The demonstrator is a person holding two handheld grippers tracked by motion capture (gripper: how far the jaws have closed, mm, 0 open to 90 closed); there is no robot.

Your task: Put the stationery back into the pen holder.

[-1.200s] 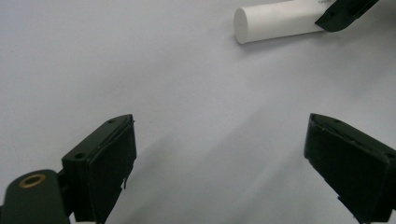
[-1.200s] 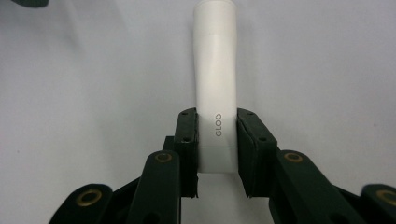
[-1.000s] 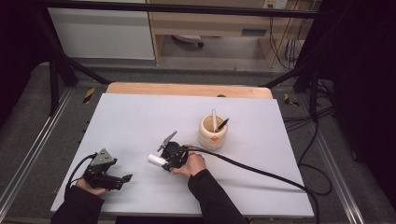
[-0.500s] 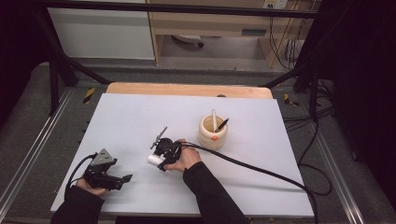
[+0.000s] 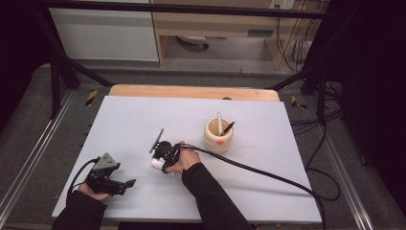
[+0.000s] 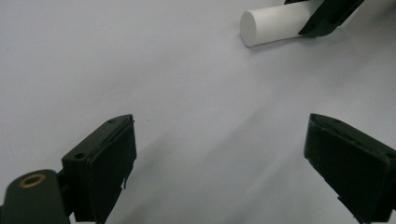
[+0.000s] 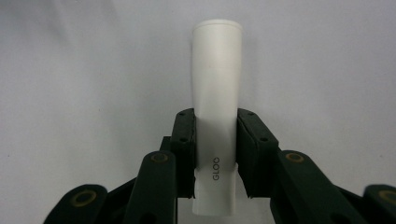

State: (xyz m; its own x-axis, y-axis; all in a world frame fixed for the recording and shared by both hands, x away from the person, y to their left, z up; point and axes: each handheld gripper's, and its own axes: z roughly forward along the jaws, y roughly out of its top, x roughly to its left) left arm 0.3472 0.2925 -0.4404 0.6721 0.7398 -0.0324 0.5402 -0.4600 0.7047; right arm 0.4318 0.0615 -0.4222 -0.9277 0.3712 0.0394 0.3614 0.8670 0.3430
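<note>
High view: right gripper (image 5: 163,155) sits mid-tabletop (image 5: 268,191) with a white tube (image 5: 157,164) in its jaws, just left of the wooden cup (image 5: 218,136) holding two utensils; left gripper (image 5: 111,179) rests near the front-left corner, well apart from the tube. Left gripper view: jaws spread wide over bare tabletop (image 6: 163,84), gripping nothing, the tube's capped end (image 6: 273,25) lying farther off at upper right. Right gripper view: jaws clamped narrow on both sides of the tube (image 7: 217,88) near its crimped end, cap pointing away, "GLOO" printed between the jaws.
</note>
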